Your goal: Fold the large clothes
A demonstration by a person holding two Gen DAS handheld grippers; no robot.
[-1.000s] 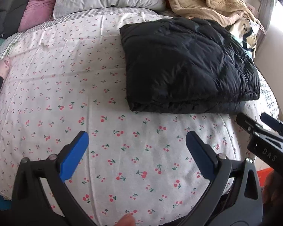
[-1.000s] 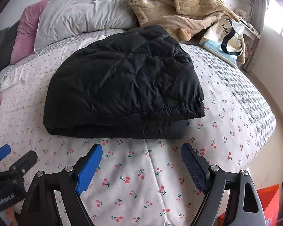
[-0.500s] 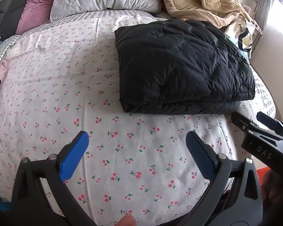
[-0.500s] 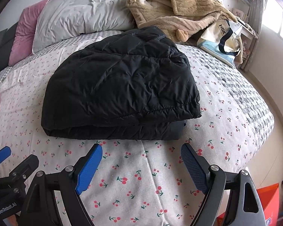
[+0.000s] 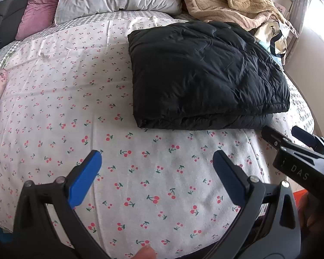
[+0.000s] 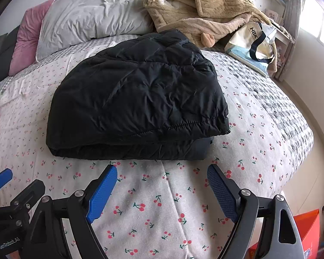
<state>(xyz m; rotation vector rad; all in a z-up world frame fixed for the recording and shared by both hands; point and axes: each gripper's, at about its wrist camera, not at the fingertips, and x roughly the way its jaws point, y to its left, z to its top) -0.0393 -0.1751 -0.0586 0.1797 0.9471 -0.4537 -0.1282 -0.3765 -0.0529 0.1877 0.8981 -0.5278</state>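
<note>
1. Grippers first: the left gripper point(image 5: 156, 172) and the right gripper point(image 6: 162, 186) both hang released, jaws spread and empty, over bare sheet on the near side of the jacket.
2. Jacket point(image 6: 138, 103): the black padded jacket lies on the bed point(image 6: 162, 215), folded into a thick, squarish stack with its layered edge facing the grippers. Folding looks finished, or nearly so.
3. Beyond the jacket, a tan robe point(image 6: 205, 13) lies unfolded, possibly next.
</note>
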